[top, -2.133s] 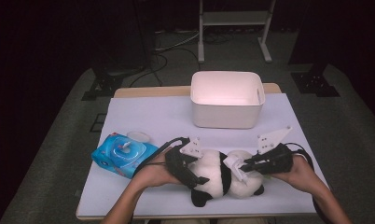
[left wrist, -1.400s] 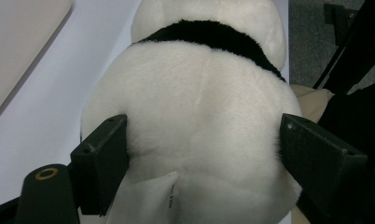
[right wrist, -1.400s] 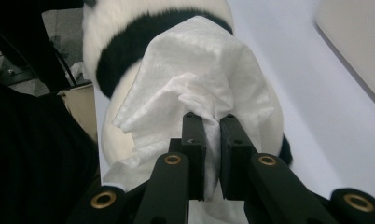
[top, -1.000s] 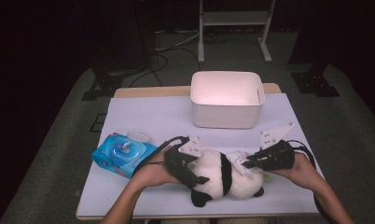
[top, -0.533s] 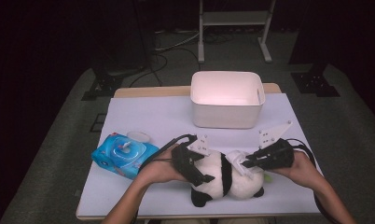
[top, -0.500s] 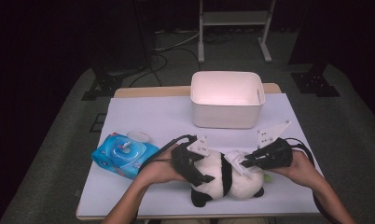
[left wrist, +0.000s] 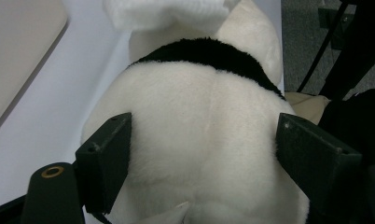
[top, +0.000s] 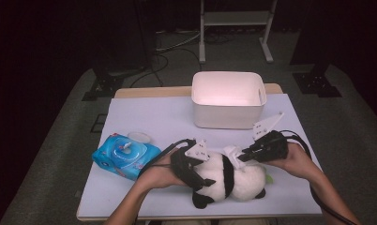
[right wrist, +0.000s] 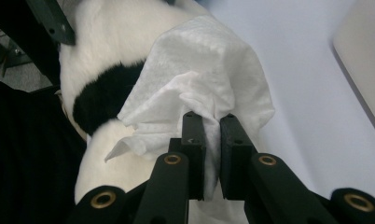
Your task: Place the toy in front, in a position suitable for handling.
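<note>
On the table (top: pixel 144 117), left tongs (left wrist: pixel 202 154) clamp panda (top: pixel 229 180); right tongs (right wrist: pixel 212 126) pinch wipe (right wrist: pixel 209 79).

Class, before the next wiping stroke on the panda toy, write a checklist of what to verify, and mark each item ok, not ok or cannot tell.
1. Left gripper jaws clamp the plush panda on both sides: ok.
2. Right gripper jaws pinch the white wipe: ok.
3. Wipe rests on the panda's fur: ok.
4. Panda lies on the table, clear of the white bin: ok.
5. Blue wipe pack is out of the stroke's path: ok.
6. Wipe is damp enough: cannot tell.
</note>
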The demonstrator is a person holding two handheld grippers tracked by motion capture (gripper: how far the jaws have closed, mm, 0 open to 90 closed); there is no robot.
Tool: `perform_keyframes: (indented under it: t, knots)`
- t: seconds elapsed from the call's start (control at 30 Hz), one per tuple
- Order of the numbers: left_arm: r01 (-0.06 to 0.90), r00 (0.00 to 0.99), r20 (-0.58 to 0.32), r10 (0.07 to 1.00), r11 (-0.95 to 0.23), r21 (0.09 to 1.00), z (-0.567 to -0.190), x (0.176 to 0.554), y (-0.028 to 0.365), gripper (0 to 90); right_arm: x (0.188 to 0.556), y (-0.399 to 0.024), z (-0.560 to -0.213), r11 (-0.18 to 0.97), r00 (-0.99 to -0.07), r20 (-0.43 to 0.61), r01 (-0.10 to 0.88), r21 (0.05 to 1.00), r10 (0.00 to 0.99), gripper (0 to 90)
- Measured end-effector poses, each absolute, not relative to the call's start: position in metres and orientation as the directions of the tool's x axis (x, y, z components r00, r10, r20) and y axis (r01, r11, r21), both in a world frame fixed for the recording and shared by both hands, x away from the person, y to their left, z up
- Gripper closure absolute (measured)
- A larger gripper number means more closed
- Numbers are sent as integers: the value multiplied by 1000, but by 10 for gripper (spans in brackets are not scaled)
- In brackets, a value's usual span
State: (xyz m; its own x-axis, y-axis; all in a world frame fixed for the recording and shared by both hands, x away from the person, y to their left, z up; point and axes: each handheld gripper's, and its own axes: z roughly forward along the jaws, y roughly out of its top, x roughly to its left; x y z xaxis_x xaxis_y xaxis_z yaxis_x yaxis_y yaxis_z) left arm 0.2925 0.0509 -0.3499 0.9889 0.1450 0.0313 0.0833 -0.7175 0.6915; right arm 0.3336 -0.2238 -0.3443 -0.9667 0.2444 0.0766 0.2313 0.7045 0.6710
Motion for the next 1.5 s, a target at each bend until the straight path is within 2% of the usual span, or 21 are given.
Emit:
perform_keyframes:
  t: [0.3,0.6,0.87,1.1,1.5]
  knots:
    - [74,989,43,142,-727,683,-349,292,50,204,334,-265,-355,663,-936,138,328,672,323,814]
    - [80,988,44,149,-729,680,-350,291,50,199,345,-230,-349,706,-961,106,261,659,257,812]
    - [77,989,42,145,-725,684,-351,291,52,200,353,-213,-350,705,-965,116,252,663,235,809]
    - [74,989,45,143,-727,683,-351,292,51,200,348,-244,-353,660,-948,136,300,689,289,808]
    - [97,986,31,161,-726,680,-353,294,56,202,325,-301,-382,575,-913,198,382,724,357,807]
